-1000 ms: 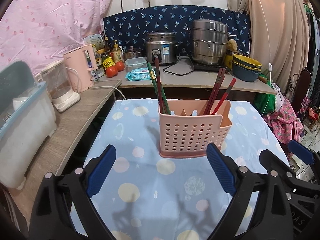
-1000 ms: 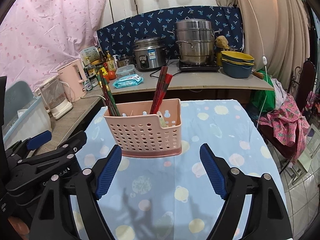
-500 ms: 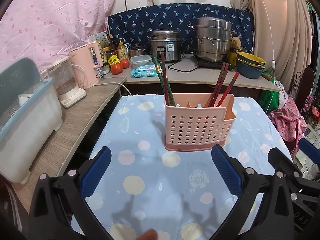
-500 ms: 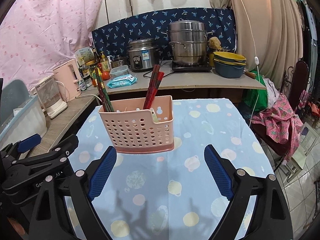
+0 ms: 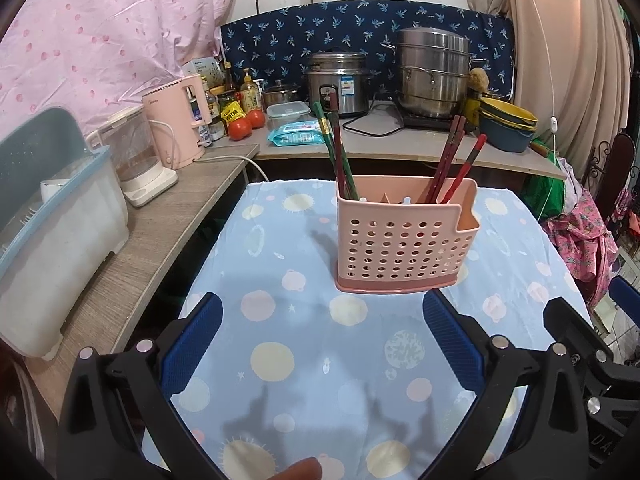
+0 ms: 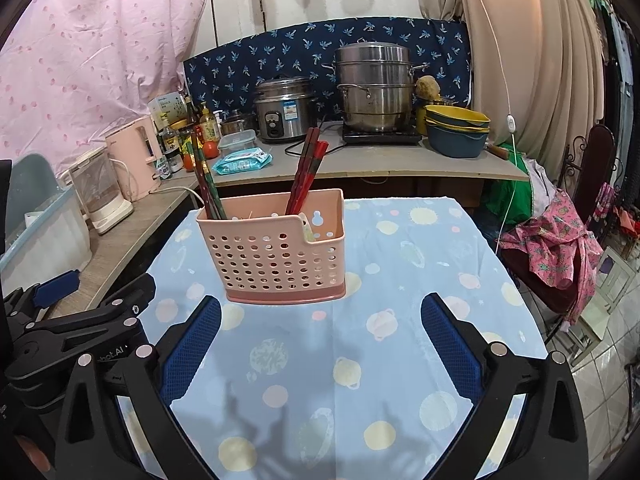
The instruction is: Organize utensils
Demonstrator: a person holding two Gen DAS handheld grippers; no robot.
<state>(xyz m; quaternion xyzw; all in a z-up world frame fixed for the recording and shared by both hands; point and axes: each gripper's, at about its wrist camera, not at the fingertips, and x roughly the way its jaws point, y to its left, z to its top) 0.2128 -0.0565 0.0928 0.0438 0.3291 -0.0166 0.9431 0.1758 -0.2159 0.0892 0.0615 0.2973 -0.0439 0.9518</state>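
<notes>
A pink perforated utensil holder stands on the table's blue spotted cloth. Green and dark chopsticks lean in its left compartment, red ones in its right. My left gripper is open just short of the holder, with nothing between its blue pads. The right wrist view shows the same holder ahead and to the left. My right gripper hangs in front of it, its jaws opening, only cloth between them. The left gripper's black frame shows at that view's left edge.
A wooden counter on the left carries a dish box and kettles. The back counter holds a rice cooker, a steamer pot and stacked bowls. A chair draped in pink cloth stands at the right.
Both pairs of jaws have spread wider, the right more than the left. The holder and chopsticks have stayed put. A fingertip has come in at the bottom edge of the left wrist view.
</notes>
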